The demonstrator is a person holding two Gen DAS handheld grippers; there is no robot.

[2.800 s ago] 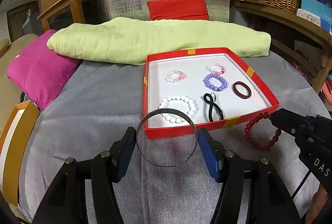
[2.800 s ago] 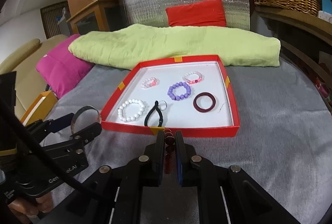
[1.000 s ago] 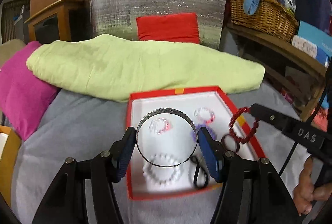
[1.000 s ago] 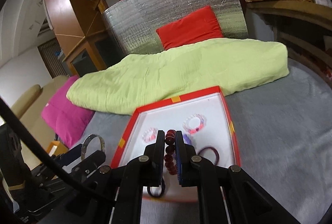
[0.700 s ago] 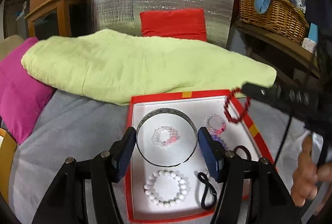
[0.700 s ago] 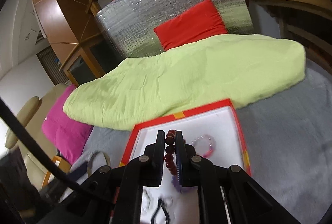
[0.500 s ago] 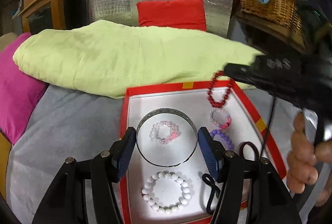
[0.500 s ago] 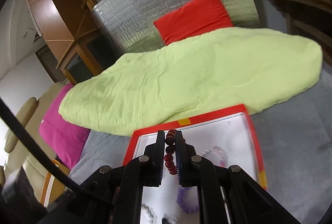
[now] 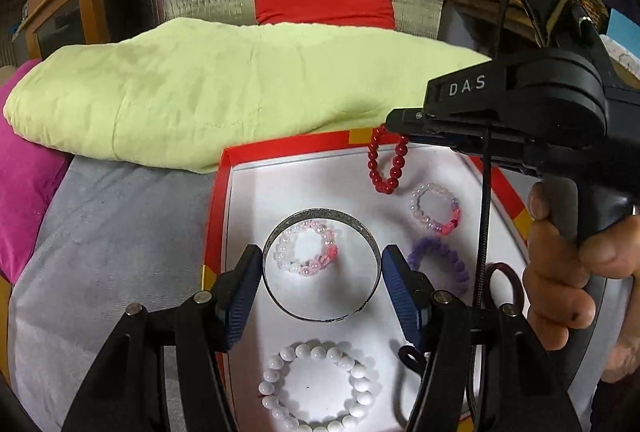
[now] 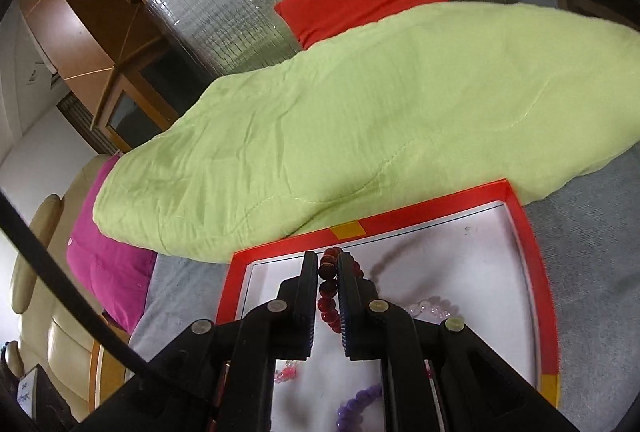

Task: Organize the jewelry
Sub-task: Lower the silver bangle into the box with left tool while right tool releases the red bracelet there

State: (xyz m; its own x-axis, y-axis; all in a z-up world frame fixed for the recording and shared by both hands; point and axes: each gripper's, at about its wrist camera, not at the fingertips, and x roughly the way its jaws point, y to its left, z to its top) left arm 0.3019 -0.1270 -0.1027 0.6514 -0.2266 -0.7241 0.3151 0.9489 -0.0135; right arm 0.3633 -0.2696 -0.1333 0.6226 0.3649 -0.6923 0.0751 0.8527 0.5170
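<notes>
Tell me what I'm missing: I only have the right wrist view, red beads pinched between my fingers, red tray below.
Observer: From the left wrist view, your red bead bracelet hangs as a full loop from the right gripper, above the far end of the red tray.
Operator: Report the other hand.
Observer: The left gripper holds a silver bangle across its width, above the tray.
Operator: Say what lies under that bangle.
Observer: A pale pink bead bracelet shows through it on the tray floor.
Operator: List anything nearer.
Observer: A white bead bracelet lies at the near end.
</notes>
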